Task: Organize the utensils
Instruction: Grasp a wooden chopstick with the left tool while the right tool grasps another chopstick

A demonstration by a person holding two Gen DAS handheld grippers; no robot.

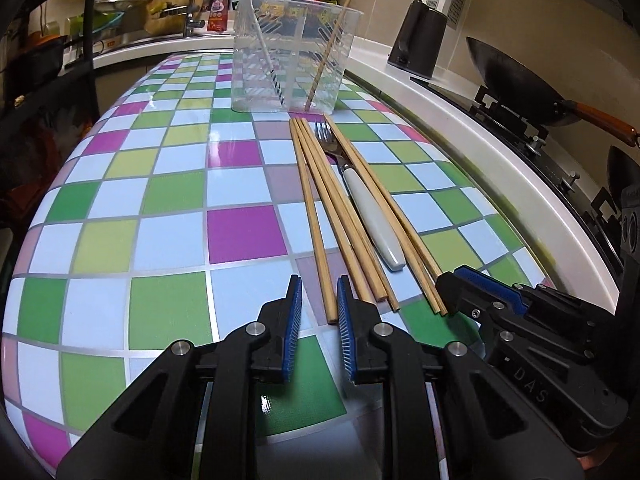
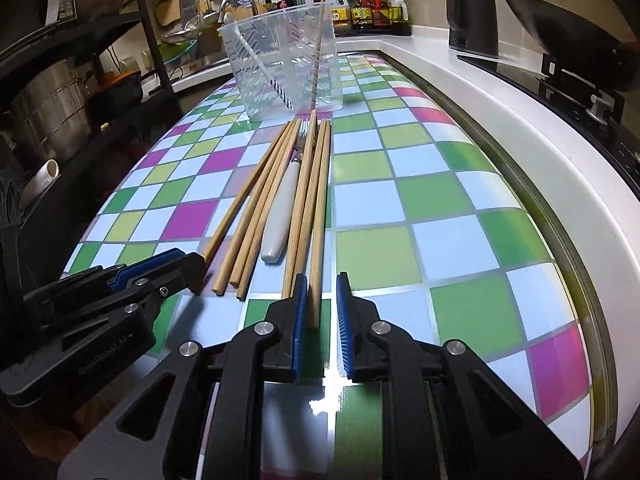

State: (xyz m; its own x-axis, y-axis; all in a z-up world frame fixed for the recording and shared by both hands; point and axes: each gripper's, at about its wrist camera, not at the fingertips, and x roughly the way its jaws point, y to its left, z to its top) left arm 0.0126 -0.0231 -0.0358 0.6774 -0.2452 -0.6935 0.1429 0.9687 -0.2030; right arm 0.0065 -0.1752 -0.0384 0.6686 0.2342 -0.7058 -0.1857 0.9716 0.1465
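Several wooden chopsticks [image 1: 320,216] and a white-handled fork [image 1: 370,216] lie side by side on the checkered table. A clear plastic container [image 1: 294,54] stands beyond them, holding a white spoon [image 1: 262,48] and one chopstick [image 1: 330,48]. My left gripper [image 1: 319,286] is open, its fingers on either side of the near end of the leftmost chopstick. My right gripper [image 2: 322,284] is open around the near end of the rightmost chopstick [image 2: 318,240]; the fork [image 2: 282,208] and container [image 2: 282,60] lie ahead. Each gripper shows in the other's view: the right [image 1: 476,284], the left [image 2: 160,264].
A white counter rim [image 1: 460,136] borders the table on the right, with a black kettle [image 1: 418,36], a stove and a wok [image 1: 516,80] behind it. A sink and faucet [image 1: 188,4] lie far back. A dark shelf with pots [image 2: 60,92] stands left.
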